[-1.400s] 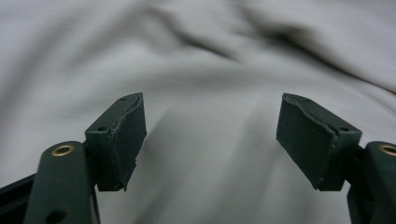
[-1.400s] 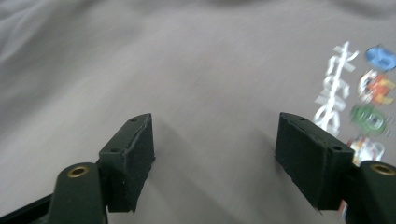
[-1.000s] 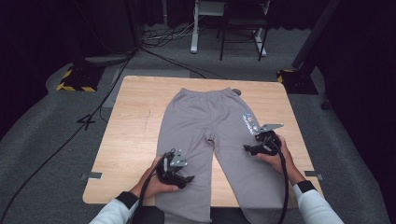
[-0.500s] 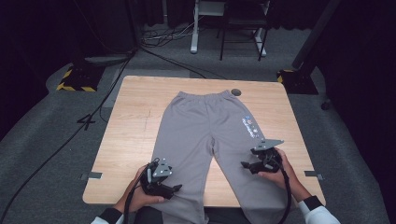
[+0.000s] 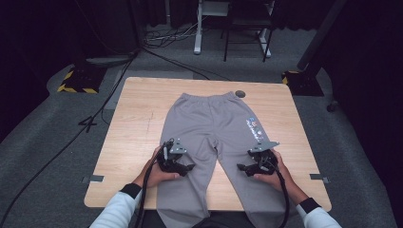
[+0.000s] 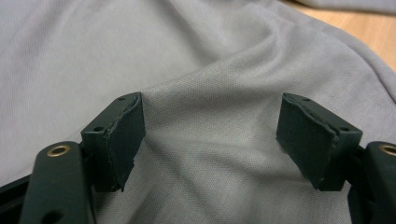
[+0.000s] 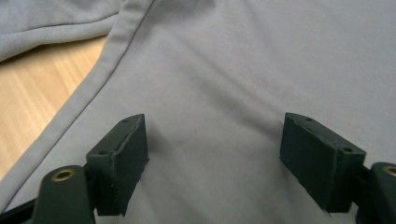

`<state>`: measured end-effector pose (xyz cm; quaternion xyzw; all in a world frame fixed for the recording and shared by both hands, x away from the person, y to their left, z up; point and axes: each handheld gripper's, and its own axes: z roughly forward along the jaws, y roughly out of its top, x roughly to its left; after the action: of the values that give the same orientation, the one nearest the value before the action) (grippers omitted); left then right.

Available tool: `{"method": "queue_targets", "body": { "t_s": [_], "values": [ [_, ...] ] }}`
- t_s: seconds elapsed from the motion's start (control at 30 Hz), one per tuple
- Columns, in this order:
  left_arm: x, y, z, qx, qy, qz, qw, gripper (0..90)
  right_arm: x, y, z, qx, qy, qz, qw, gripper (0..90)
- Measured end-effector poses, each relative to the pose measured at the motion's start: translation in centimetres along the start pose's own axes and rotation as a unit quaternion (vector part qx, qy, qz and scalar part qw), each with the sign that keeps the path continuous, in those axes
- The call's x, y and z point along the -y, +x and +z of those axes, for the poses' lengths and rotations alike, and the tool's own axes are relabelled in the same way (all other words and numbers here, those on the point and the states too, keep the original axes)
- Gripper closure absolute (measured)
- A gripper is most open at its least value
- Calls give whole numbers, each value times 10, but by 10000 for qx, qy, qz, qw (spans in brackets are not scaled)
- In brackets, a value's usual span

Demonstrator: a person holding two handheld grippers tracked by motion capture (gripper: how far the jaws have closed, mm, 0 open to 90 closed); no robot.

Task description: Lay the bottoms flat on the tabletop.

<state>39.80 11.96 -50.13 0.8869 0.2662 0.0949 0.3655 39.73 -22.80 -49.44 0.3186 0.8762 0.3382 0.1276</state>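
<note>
Wooden table (image 5: 138, 118) bears grey sweatpants (image 5: 209, 123), printed logo (image 5: 255, 128) unreadable; both hand-held grippers gape empty.

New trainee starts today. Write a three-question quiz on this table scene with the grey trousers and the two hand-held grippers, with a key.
1. True or false: the left gripper is clamped shut on the grey trousers.
2. Which part of the trousers lies farthest from the person? A) the leg ends B) the waistband C) a folded knee
3. Name the small thing printed on the trouser leg just above the right gripper.

Key
1. False. Its jaws stand open, with rumpled cloth between the pads but not pinched.
2. B. The waistband lies at the far end of the wooden table.
3. A small coloured logo.
</note>
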Motion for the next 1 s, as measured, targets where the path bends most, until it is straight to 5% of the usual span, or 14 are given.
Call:
{"method": "queue_targets", "body": {
  "t_s": [0.27, 0.5, 0.63, 0.7, 0.83, 1.0],
  "values": [
    [21, -43, -21, 267, 124, 318, 9991, 233, 11, 18, -11, 2, 26, -11, 10000, 225],
    [48, -75, -47, 391, 152, 376, 9984, 231, 13, 34, -16, -103, 151, -224, 9996, 234],
    [49, -70, -58, 262, -24, 306, 9992, 207, 11, 37, -19, -135, 182, -379, 9990, 239],
    [47, -62, -62, 199, -225, 110, 9995, 209, 9, 33, -22, -95, 96, -353, 9993, 235],
    [44, -46, -72, -303, -308, 1, 9991, 205, 7, 21, -38, 119, -152, -417, 9989, 238],
    [49, -22, -88, -886, -355, -200, 9952, 197, 13, -4, -64, 553, -397, -210, 9975, 244]
  ]
}}
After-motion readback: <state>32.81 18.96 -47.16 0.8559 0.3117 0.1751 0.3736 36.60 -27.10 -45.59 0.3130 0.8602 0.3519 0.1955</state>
